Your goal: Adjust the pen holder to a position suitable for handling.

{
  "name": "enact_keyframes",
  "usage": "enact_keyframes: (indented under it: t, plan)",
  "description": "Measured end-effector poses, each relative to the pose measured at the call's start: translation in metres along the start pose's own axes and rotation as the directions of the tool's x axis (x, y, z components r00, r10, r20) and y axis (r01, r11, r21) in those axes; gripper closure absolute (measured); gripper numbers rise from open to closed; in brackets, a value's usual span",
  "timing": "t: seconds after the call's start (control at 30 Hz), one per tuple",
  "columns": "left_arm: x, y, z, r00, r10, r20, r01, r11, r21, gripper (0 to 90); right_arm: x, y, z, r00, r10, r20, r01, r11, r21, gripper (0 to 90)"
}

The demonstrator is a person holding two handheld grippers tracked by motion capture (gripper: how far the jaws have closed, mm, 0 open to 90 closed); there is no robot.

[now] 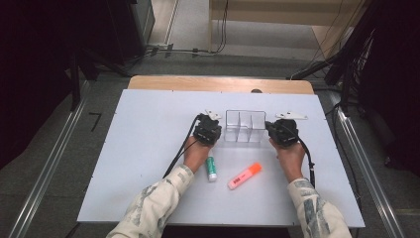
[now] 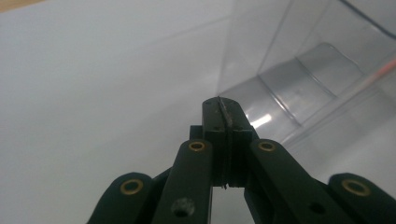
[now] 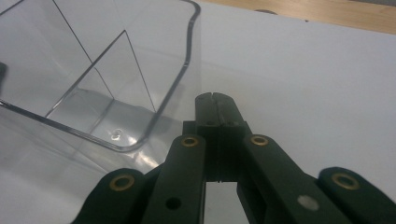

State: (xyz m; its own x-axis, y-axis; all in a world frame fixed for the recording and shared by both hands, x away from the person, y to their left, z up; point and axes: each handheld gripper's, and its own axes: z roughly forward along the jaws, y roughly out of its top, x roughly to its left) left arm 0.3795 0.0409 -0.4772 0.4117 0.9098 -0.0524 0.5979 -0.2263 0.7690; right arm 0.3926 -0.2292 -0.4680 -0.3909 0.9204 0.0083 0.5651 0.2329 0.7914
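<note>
A clear plastic organizer [image 1: 245, 126] with several compartments stands empty on the white table [image 1: 148, 148]. My left gripper [image 1: 210, 122] rests just left of it and my right gripper [image 1: 287, 122] just right of it. In the left gripper view, the left gripper [image 2: 224, 107] has its jaws pressed together with nothing between them, and the organizer's wall [image 2: 299, 79] is close on its right. In the right gripper view, the right gripper [image 3: 215, 100] is likewise shut and empty, beside the organizer's rim [image 3: 182, 70]. A green-and-white glue stick [image 1: 211, 168] and an orange highlighter [image 1: 244, 176] lie nearer the person.
The glue stick lies just under the person's left hand, and the highlighter lies diagonally between the two forearms. A wooden strip [image 1: 220, 83] runs along the table's far edge. Dark stands and cables are on the floor beyond.
</note>
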Motion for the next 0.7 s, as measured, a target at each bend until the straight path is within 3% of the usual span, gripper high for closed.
enact_keyframes:
  t: [0.07,0.17,0.3,0.43,0.53,0.7]
  plan:
    - [0.006,-0.002,-0.005,0.9998,-0.021,-0.006,0.021,0.9997,-0.011,81.7,-0.004,-0.002,-0.004,1.0000,-0.004,-0.006,0.004,1.000,-0.005,83.5]
    - [0.028,-0.014,-0.032,0.9969,-0.078,-0.009,0.078,0.9948,-0.066,79.0,-0.008,-0.008,-0.014,0.9998,-0.019,0.000,0.019,1.000,-0.006,78.7]
    - [0.046,-0.033,-0.061,0.9974,-0.072,-0.007,0.071,0.9933,-0.091,75.2,-0.014,-0.020,-0.027,0.9998,-0.020,-0.003,0.020,1.000,-0.009,68.4]
    - [0.059,-0.053,-0.087,0.9955,-0.086,-0.038,0.082,0.9901,-0.114,58.5,-0.021,-0.028,-0.043,0.9999,-0.014,-0.002,0.014,1.000,-0.010,58.2]
    - [0.067,-0.066,-0.101,0.9915,-0.092,-0.092,0.080,0.9892,-0.123,43.4,-0.026,-0.035,-0.052,1.0000,0.005,-0.008,-0.005,1.000,0.002,52.6]
    - [0.084,-0.086,-0.119,0.9833,-0.133,-0.124,0.115,0.9828,-0.145,35.7,-0.033,-0.051,-0.068,0.9998,0.019,0.005,-0.019,0.999,0.036,41.6]
